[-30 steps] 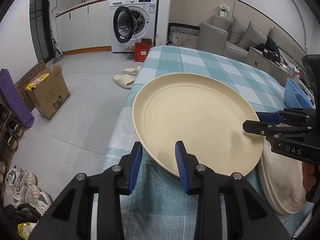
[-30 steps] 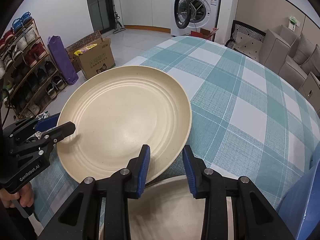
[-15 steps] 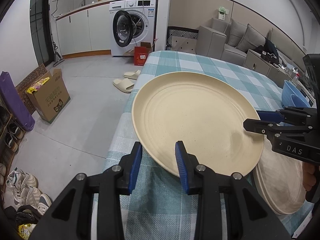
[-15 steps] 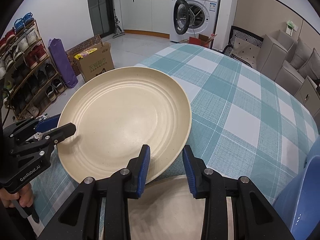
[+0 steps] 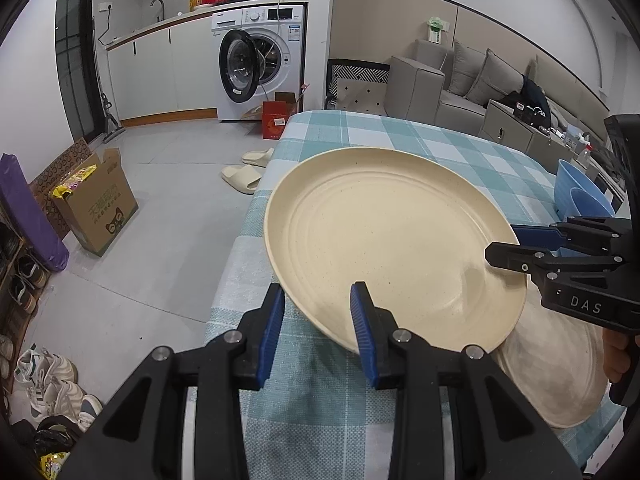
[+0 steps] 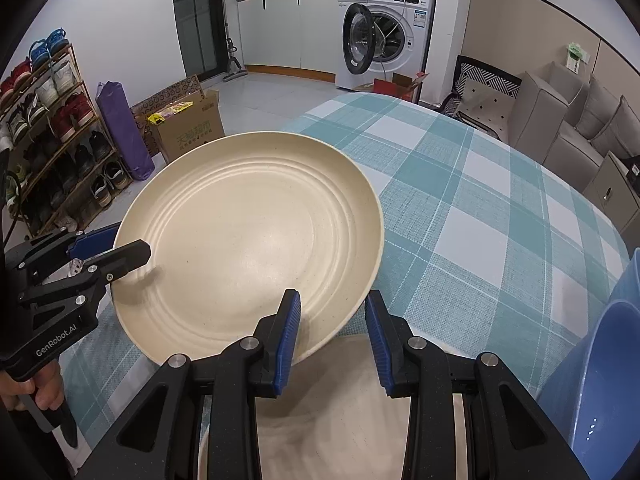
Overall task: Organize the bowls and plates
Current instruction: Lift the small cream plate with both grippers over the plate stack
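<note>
While both grip the cream plate (image 5: 384, 240), right gripper (image 5: 508, 246) reads "DAS", left gripper (image 6: 116, 246) "GenRobot.AI"

cream plate (image 5: 392, 248) tilted above checked tablecloth (image 5: 320, 404), rim between left tongs (image 5: 318, 320); right tongs (image 5: 516, 246) on opposite rim.

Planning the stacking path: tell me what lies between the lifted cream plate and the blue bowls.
Right wrist view: only bare checked tablecloth separates the cream plate from the blue bowls.

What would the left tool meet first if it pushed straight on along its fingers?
The cream plate it already grips at the near rim. Beyond the rim, its line looks to run under the tilted plate toward the checked tablecloth, though depth is unclear.
</note>
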`<action>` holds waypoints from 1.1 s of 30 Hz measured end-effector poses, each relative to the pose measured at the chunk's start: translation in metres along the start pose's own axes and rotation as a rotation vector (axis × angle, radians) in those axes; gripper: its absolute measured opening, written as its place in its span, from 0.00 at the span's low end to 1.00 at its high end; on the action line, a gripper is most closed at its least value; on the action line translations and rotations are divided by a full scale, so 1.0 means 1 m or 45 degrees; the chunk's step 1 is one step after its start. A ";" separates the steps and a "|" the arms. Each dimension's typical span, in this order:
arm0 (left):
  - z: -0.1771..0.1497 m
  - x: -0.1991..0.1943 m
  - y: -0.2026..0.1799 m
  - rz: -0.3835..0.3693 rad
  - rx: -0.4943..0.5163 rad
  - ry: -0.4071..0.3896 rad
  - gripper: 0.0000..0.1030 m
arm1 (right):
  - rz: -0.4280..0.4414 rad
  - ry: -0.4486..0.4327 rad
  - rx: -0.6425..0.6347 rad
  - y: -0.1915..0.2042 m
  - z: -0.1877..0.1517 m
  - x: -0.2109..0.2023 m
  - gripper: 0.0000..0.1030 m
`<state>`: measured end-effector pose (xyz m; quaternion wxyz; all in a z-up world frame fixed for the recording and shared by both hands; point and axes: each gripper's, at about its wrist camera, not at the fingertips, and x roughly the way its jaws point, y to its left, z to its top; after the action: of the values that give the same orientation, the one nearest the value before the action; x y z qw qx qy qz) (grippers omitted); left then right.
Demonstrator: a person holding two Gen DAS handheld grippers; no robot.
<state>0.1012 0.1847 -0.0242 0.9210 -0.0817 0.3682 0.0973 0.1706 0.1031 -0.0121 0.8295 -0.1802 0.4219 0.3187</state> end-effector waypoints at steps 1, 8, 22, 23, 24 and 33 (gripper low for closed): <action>0.000 -0.001 -0.001 -0.001 0.003 -0.002 0.32 | 0.000 -0.001 0.002 0.000 -0.001 -0.002 0.33; 0.003 -0.008 -0.006 -0.004 0.022 -0.020 0.32 | -0.007 -0.025 0.008 -0.003 -0.004 -0.013 0.33; 0.006 -0.020 -0.021 -0.025 0.070 -0.048 0.32 | -0.025 -0.058 0.024 -0.009 -0.015 -0.035 0.33; 0.006 -0.021 -0.022 -0.027 0.075 -0.050 0.32 | -0.027 -0.060 0.026 -0.010 -0.016 -0.036 0.33; 0.006 -0.022 -0.024 -0.028 0.079 -0.051 0.32 | -0.030 -0.062 0.028 -0.010 -0.017 -0.038 0.33; 0.008 -0.026 -0.034 -0.043 0.116 -0.054 0.32 | -0.047 -0.078 0.043 -0.017 -0.026 -0.052 0.33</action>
<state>0.0957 0.1500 0.0022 0.9329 -0.0439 0.3513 0.0665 0.1441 0.0562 0.0154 0.8506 -0.1641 0.3981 0.3017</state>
